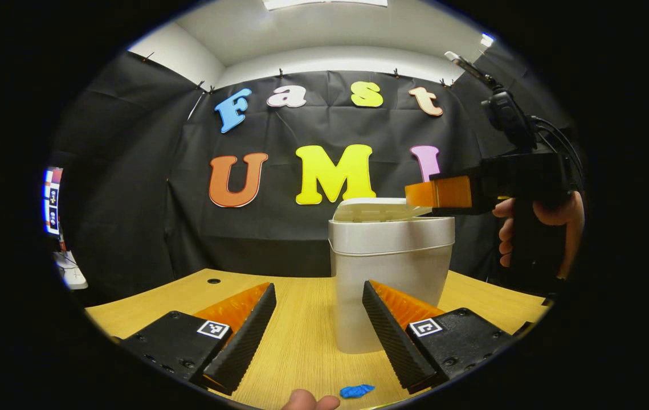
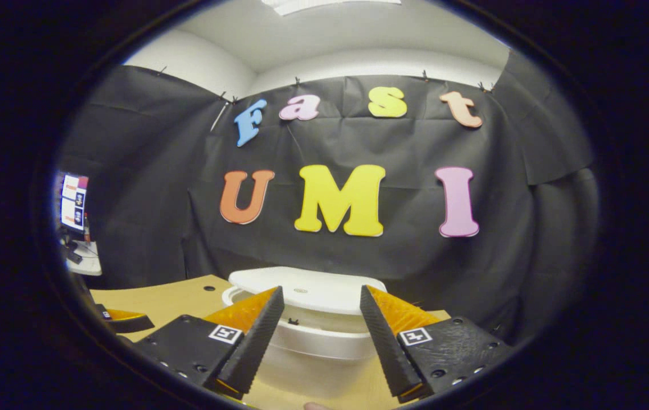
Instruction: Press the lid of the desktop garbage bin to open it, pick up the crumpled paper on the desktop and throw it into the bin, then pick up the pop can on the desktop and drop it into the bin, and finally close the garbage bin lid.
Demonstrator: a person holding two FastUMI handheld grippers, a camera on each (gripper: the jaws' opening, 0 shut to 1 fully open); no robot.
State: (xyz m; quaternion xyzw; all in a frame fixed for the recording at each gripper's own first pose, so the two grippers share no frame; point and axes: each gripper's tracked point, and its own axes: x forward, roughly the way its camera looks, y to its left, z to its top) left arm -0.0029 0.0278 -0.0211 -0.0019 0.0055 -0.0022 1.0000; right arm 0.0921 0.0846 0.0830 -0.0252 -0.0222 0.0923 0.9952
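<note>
Fingers [image 1: 384, 319] of left gripper [image 1: 318, 327] are spread apart w/ nothing between them, low over the wooden tabletop [image 1: 301, 341]. Garbage bin [image 1: 390, 267] stands upright on the tabletop just ahead, slightly right of centre; right-hand finger overlaps its lower wall, can't tell if touching. Bin lid [image 1: 372, 209] sits raised a bit, not flush w/ the rim. Small blue scrap [image 1: 356, 390] lies on the tabletop near the bottom edge, beside a fingertip of the person [image 1: 310, 401].

In left gripper view the right gripper [image 1: 435, 193] shows farther off, held by a hand [image 1: 535, 225], its tip reaching in from the right at lid level, at the lid's right edge.

Right gripper view: right gripper [image 2: 321, 330] fingers [image 2: 258, 330] also open, empty, hovering above the bin [image 2: 313, 347]. Lid [image 2: 307, 290] lies between and just beyond the fingertips, tilted, gap at the rim under it. Tip of the left gripper [image 2: 125, 320] shows low left over the tabletop [image 2: 170, 299].
</note>
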